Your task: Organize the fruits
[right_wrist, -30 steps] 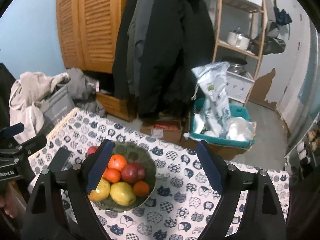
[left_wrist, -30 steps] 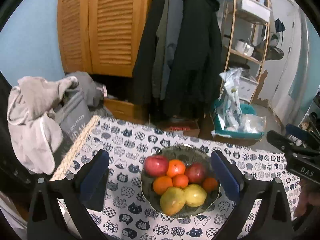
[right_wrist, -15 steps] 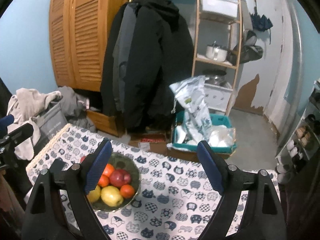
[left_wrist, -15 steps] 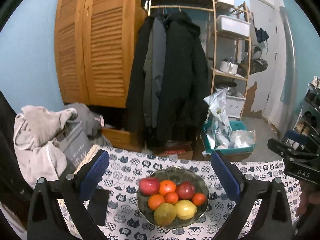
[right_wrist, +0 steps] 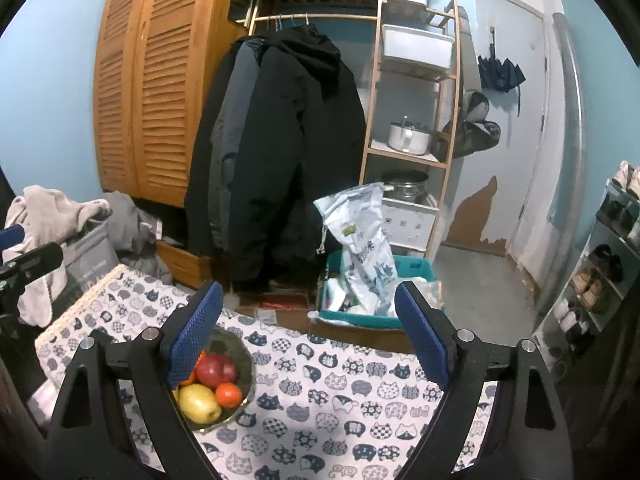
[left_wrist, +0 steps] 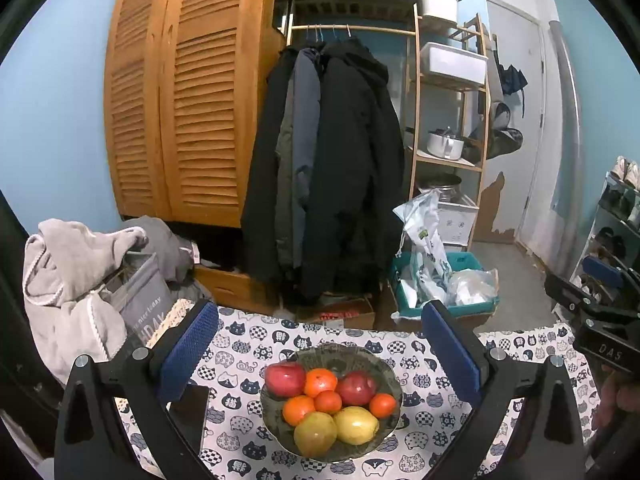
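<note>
Blue-padded and spread wide with nothing between them, the left gripper (left_wrist: 320,344) and right gripper (right_wrist: 308,330) hover above the cat-print tablecloth (right_wrist: 340,408) where the fruit bowl (left_wrist: 386,364) sits

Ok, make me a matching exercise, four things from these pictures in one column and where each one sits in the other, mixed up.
Things:
1. red apples
2. black coats
3. white pot
4. teal bin

Places:
A. on the wooden shelf
B. on the floor beyond the table
C. in the bowl
D. hanging from the rail

Pairs: 1-C, 2-D, 3-A, 4-B
</note>
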A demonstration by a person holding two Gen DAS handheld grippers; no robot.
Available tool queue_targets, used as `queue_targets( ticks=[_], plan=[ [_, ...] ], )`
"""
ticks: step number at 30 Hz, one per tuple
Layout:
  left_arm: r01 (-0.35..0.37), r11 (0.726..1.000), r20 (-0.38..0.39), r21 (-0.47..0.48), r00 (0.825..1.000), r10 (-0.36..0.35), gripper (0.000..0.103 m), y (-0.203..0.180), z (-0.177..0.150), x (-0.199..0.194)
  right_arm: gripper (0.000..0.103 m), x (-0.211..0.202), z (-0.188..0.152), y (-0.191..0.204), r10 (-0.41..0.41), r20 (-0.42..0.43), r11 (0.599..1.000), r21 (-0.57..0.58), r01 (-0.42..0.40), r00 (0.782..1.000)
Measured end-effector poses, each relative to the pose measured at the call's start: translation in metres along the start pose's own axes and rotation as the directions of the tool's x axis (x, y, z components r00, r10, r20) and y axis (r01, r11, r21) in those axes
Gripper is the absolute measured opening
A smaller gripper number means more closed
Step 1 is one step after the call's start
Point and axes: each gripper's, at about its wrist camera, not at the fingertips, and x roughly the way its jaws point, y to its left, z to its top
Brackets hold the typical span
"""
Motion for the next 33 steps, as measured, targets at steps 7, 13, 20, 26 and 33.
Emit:
queue_targets(
  ticks=[7,13,20,26,33],
  plan=[
    [0.004,1.000,-0.024,0.005,1.000,-0.004,0.102,-0.006,0.000,0.005,0.086,0.002,-0.003,-0.007,-0.002,-0.015,1.000,0.011,0.002,1.000],
    [0.011,1.000,-0.031,0.004,0.999,-0.011,0.102,-0.009,0.001,0.006,0.086,0.004,-0.006,-0.010,-0.012,-0.016,1.000,0.008,0.012,1.000],
    [0.013,1.000,-0.042,0.007,0.999,-0.013,0.102,-0.015,0.000,0.007,0.086,0.004,-0.007,-0.012,-0.014,-0.018,1.000,0.008,0.014,1.000],
    [0.012,1.000,-0.043,0.007,0.999,-0.012,0.102,-0.017,0.000,0.007,0.086,0.004,-0.007,-0.014,-0.015,-0.017,1.000,0.007,0.015,1.000],
    [0.011,1.000,-0.043,0.008,0.999,-0.011,0.102,-0.017,0.000,0.007,0.086,0.004,-0.007,-0.014,-0.016,-0.016,1.000,0.007,0.017,1.000]
  ],
)
